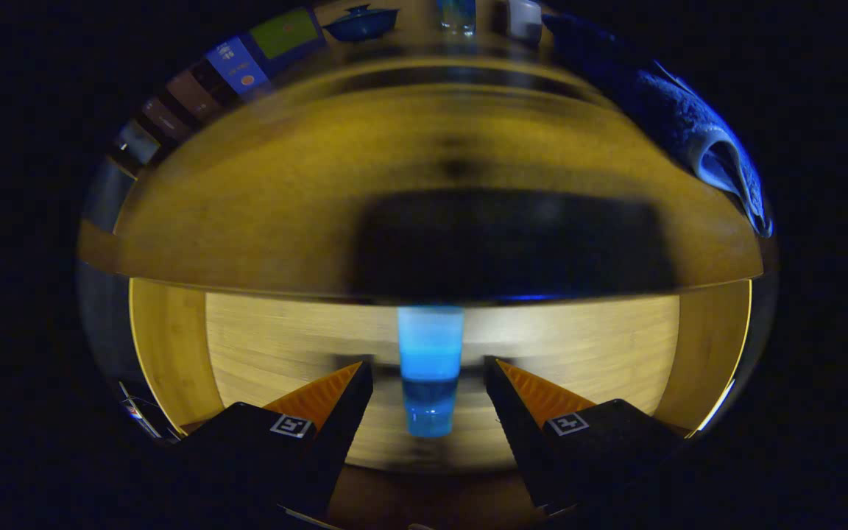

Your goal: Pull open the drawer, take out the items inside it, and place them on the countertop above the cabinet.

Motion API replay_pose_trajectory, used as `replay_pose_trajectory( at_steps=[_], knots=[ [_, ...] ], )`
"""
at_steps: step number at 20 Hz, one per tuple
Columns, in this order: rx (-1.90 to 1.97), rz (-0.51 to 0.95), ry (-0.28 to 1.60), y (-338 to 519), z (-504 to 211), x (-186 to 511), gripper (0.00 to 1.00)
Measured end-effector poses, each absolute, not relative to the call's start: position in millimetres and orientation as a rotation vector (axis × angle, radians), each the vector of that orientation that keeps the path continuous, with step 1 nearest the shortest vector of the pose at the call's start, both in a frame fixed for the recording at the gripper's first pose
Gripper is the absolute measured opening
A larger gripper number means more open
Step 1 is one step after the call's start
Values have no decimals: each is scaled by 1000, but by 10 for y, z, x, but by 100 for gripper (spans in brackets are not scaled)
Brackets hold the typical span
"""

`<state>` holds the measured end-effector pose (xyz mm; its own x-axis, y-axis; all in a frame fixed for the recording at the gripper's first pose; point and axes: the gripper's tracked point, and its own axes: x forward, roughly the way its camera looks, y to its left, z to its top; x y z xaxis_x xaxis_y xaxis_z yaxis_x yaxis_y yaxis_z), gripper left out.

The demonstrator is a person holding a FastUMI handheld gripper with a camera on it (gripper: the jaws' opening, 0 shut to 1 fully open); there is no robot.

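Observation:
The drawer (586,346) stands pulled open below me, showing a pale wooden floor and yellowish side walls. A slim blue translucent item (430,397), paler at its far end and darker at its near end, lies on the drawer floor. My gripper (428,362) is open, with the blue item in the gap between the fingers. Neither finger touches it. The wooden countertop (262,199) above the cabinet stretches beyond the drawer, with a broad dark shadow on its near part. The picture is blurred.
A blue cloth (689,125) lies at the countertop's right end. A dark blue lidded bowl (361,22), a glass (457,15) and a pale cup (525,16) stand at its far edge. Several coloured boxes (236,66) line the far left.

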<state>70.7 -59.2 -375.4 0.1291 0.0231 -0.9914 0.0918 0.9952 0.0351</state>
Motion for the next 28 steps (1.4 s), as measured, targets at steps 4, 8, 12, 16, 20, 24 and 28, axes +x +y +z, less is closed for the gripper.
replay_pose_trajectory(
  at_steps=[4, 8, 12, 16, 20, 24, 28],
  knots=[
    [89, -29, 1441, -579, -3845, 699, 60],
    [85, -3, 1408, -563, -3774, 720, 40],
    [98, 28, 1343, -512, -3511, 731, 40],
    [133, 103, 1252, -413, -2985, 556, 40],
    [121, 129, 1163, -454, -2547, 425, 40],
    [134, 123, 1056, -556, -2134, 660, 40],
    [150, 79, 987, -661, -2035, 1218, 40]
  ],
)
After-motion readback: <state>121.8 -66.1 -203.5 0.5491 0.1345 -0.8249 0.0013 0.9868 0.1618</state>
